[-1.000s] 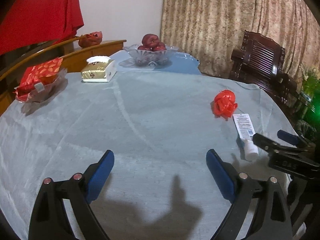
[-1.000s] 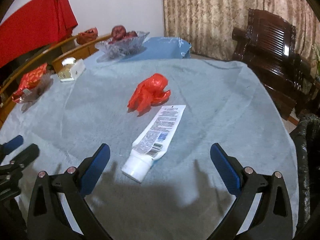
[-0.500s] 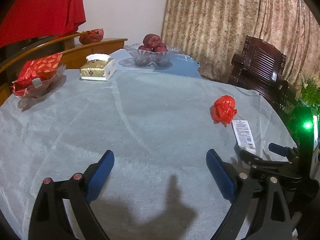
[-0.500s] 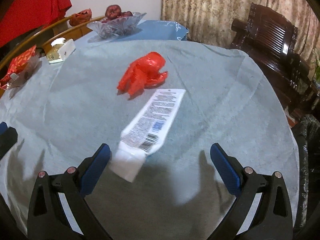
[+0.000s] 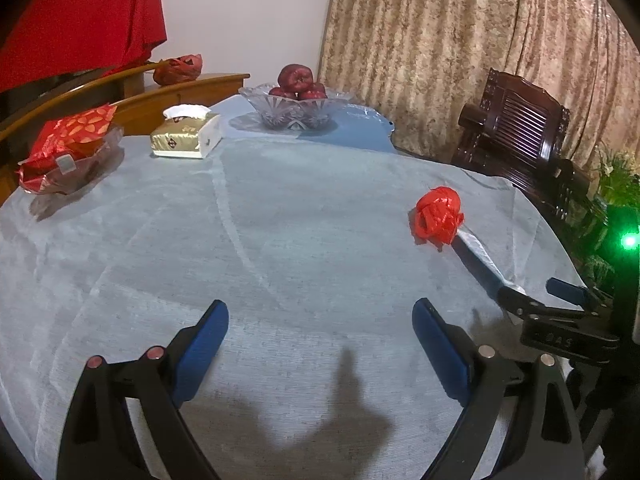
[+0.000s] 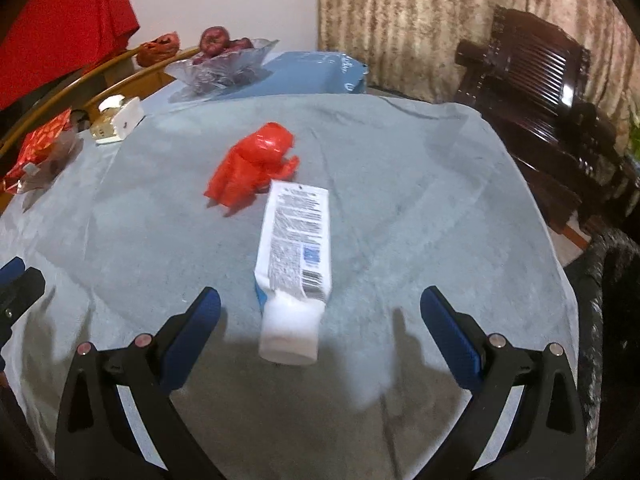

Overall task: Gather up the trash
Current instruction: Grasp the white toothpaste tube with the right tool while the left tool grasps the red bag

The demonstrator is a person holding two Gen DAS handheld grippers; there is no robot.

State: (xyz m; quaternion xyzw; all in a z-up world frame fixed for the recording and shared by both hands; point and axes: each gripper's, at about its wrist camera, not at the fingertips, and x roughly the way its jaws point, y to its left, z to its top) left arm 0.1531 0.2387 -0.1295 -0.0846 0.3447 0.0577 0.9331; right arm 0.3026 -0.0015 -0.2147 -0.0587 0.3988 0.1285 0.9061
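While right gripper [image 6: 320, 312] straddles white tube [image 6: 296, 248], jaws wide, low over table [image 6: 440, 208]

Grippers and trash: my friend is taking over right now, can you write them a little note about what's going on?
Left gripper: open, empty, over bare tablecloth.
Right gripper: open, empty, its fingers either side of the tube, cap end nearest; not gripped.
Red bag: crumpled on the cloth just beyond the tube's far end.
Done: nothing collected yet, both pieces lie on the table.
Left: close on the tube, bin it, then the red bag.
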